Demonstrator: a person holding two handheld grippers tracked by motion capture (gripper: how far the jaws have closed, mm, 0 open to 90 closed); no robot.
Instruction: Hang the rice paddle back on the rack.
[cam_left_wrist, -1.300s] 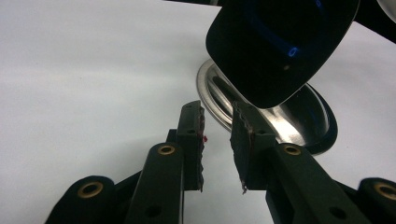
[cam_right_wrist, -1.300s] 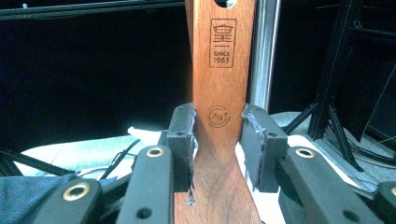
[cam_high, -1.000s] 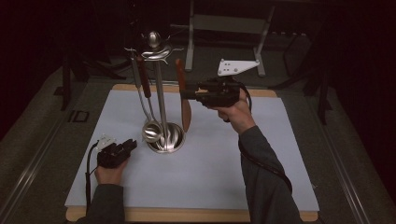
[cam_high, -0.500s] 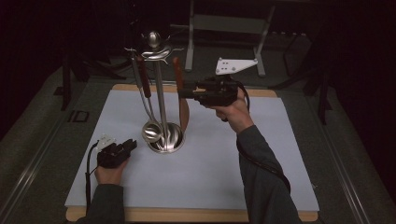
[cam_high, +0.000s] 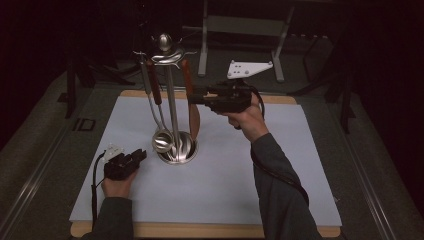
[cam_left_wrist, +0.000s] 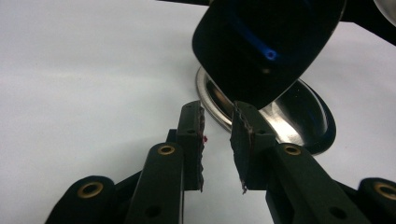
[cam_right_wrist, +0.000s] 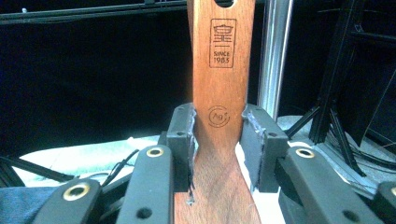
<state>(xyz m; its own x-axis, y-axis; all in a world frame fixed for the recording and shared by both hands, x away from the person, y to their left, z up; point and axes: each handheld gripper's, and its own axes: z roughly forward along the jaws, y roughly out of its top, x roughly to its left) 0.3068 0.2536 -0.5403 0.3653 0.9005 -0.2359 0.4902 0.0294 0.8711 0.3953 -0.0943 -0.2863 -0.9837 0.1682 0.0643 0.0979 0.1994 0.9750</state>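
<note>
Right gripper (cam_right_wrist: 217, 140) clamps flat brown wooden spatula (cam_right_wrist: 223, 70) hanging from shiny steel utensil stand (cam_high: 172, 100), right of its pole. Left gripper (cam_left_wrist: 217, 140) partly open, empty, near stand's round base.

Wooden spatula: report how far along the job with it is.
Done: the right gripper has its jaws around the spatula handle, which hangs beside the stand; contact looks snug, though I can't confirm a firm clamp. The left gripper rests open by the stand's base. Left: whether it is coming off or going on, I can't tell.
</note>
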